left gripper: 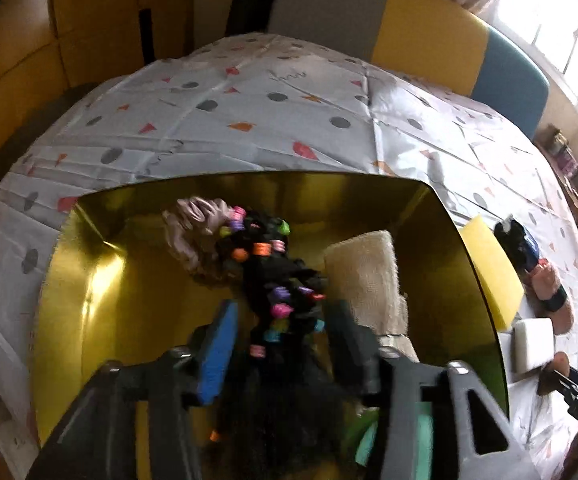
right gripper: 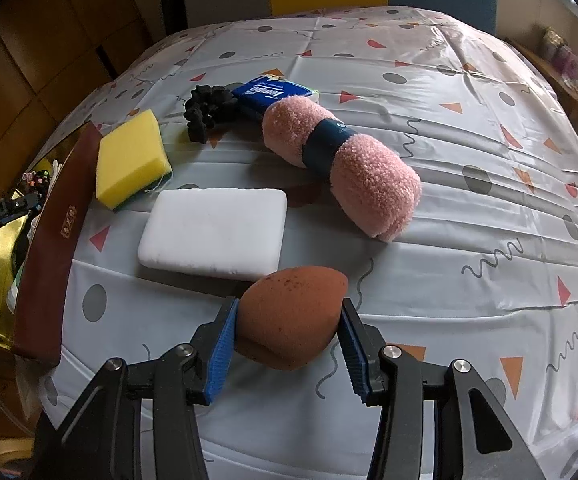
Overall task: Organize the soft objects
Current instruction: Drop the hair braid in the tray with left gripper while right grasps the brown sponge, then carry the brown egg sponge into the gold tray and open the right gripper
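My left gripper (left gripper: 283, 312) points down into a gold-lined box (left gripper: 89, 280). Its jaws stand apart around a black hair piece with coloured beads (left gripper: 273, 268), and the pads do not press on it. A pale pink scrunchie (left gripper: 197, 232) and a beige cloth (left gripper: 365, 276) lie in the box beside it. My right gripper (right gripper: 289, 308) is shut on a brown egg-shaped sponge (right gripper: 289, 320) just above the tablecloth. On the cloth ahead lie a white foam block (right gripper: 213, 232), a yellow sponge (right gripper: 133, 156), a rolled pink towel (right gripper: 341, 160), a black scrunchie (right gripper: 209, 110) and a blue tissue pack (right gripper: 269, 90).
The box's brown outer wall (right gripper: 53, 248) stands at the left of the right wrist view, next to the yellow sponge. A patterned tablecloth (right gripper: 469, 120) covers the table. Grey, yellow and blue chair backs (left gripper: 429, 32) line the far edge. Something green (left gripper: 373, 440) lies low in the box.
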The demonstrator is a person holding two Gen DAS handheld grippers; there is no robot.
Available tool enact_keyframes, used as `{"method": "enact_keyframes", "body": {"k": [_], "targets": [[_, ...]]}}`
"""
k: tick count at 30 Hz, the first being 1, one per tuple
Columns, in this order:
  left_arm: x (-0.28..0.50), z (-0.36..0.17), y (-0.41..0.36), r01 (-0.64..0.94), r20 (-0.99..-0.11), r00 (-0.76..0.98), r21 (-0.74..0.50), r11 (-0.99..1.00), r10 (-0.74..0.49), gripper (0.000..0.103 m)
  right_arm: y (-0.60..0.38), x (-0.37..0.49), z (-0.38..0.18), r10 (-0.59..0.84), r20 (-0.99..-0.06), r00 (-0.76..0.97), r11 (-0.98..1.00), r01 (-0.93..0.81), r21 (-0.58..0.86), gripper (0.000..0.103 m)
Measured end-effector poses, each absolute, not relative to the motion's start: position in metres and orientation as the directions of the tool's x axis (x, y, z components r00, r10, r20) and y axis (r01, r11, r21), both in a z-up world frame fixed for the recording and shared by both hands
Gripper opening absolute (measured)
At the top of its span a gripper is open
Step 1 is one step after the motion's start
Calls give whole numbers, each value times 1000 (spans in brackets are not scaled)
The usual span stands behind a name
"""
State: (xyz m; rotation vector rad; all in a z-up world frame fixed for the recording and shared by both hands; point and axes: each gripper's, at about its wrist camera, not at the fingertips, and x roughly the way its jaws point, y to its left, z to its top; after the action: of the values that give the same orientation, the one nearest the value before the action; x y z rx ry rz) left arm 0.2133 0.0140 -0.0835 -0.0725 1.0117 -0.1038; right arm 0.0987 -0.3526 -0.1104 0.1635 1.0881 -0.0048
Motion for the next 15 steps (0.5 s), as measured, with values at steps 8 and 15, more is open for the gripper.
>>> {"method": "enact_keyframes", "body": {"k": [8, 15], "targets": [[173, -55, 27, -1, -811, 582, -81, 997, -66, 63, -350, 99, -110, 60, -882, 468, 991, 77, 108, 49], [110, -30, 31, -12, -754, 654, -85, 996, -56, 63, -350, 98, -109, 53, -880, 471, 992, 76, 100, 49]]}}
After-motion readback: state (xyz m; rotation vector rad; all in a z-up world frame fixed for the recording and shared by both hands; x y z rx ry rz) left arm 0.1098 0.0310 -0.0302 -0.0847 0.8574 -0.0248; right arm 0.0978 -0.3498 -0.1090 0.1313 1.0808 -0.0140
